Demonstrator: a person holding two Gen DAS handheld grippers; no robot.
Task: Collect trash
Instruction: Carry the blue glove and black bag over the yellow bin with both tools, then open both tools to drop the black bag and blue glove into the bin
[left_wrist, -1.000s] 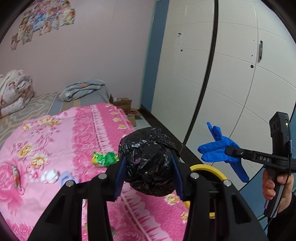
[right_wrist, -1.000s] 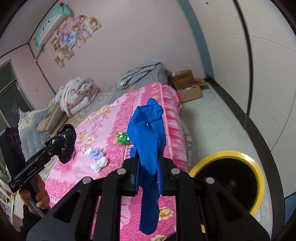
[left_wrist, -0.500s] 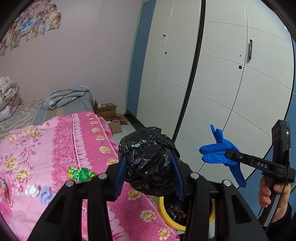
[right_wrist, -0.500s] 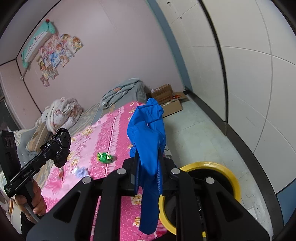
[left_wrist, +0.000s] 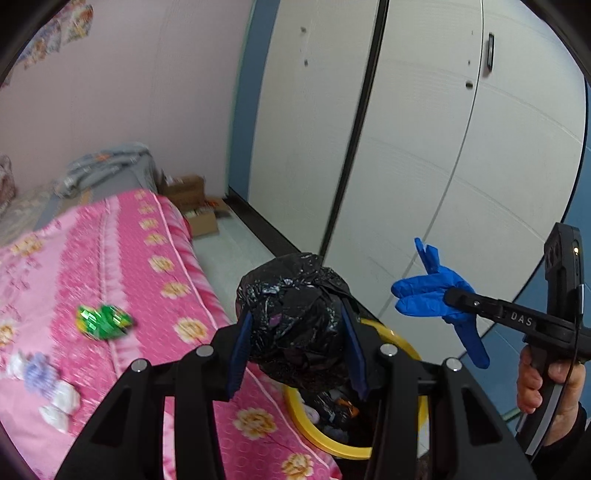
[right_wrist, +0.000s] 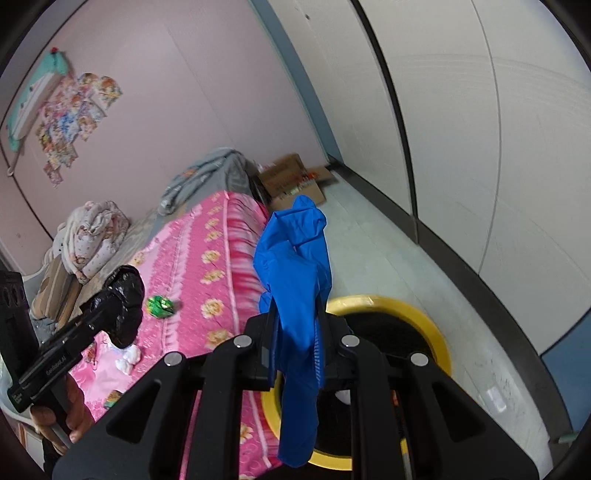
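1. Left gripper (left_wrist: 297, 338) clamps a crumpled black plastic bag (left_wrist: 295, 317) between its blue-padded fingers (left_wrist: 240, 347), its jaws held partway apart by the bundle.
2. Directly below and just beyond that bundle sits a yellow-rimmed bin (left_wrist: 321, 439), its dark inside already holding scraps of rubbish.
3. Right gripper (right_wrist: 295, 350) pinches a blue rubber glove (right_wrist: 295, 280) with its jaws drawn close together; the glove's cuff stands above the fingers and its lower end hangs down in front of them.
4. Under the right gripper's tips, the same yellow-rimmed bin (right_wrist: 424, 317) stands on the pale floor, beside the bed's edge.
5. Seen from the left wrist, the right gripper (left_wrist: 448, 297) is off to the right, carried by a person's hand (left_wrist: 546, 376), with the glove (left_wrist: 432, 295) sticking out past its tip, level with the black bag.
6. Seen from the right wrist, the left gripper (right_wrist: 118, 299) is off to the left with the black bag (right_wrist: 123, 306) at its tip, over the pink floral bedspread (right_wrist: 199, 266).
7. On that bedspread (left_wrist: 110, 258), to the left of the left gripper, lie a green wrapper (left_wrist: 103, 321) and some crumpled white and lilac tissue (left_wrist: 48, 384).
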